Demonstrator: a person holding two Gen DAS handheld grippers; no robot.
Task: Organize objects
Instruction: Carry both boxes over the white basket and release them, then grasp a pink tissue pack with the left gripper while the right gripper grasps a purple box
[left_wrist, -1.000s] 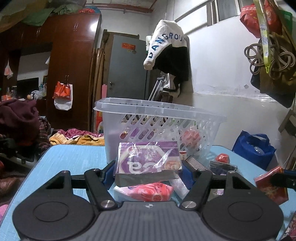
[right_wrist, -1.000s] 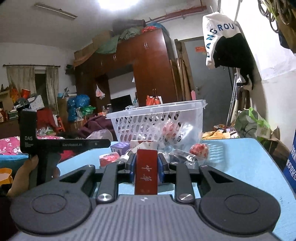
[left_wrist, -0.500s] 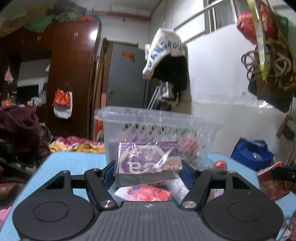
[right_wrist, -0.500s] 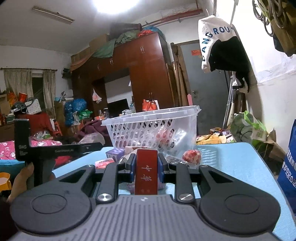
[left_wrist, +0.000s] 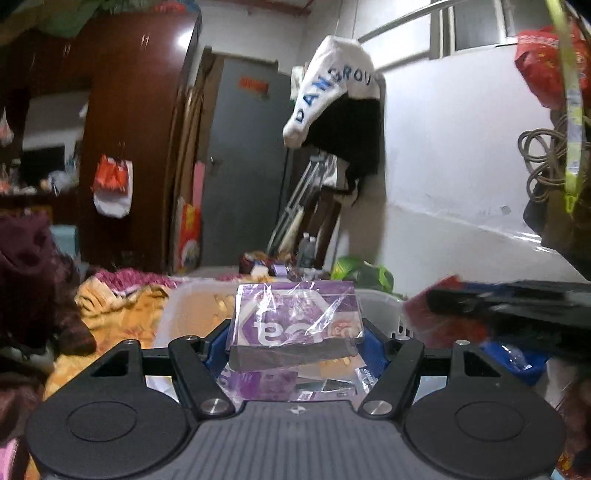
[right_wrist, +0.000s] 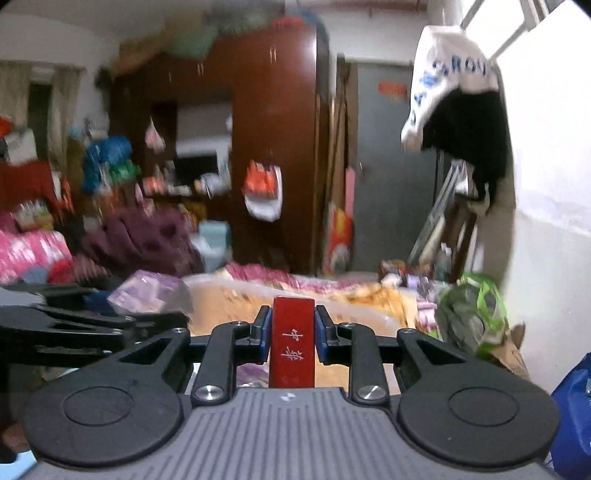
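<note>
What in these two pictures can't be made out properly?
- Basket contents, left view: the purple pack held in the left gripper hides most of them.
- Right gripper, left view: blurred, cut off by the right edge.
- Basket, right view: motion blur.
- Red box lower end, right view: hidden behind the gripper body.

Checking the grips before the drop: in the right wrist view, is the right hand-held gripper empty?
No, the right hand-held gripper is shut on a narrow red box with pale characters, clamped between its blue pads.
</note>
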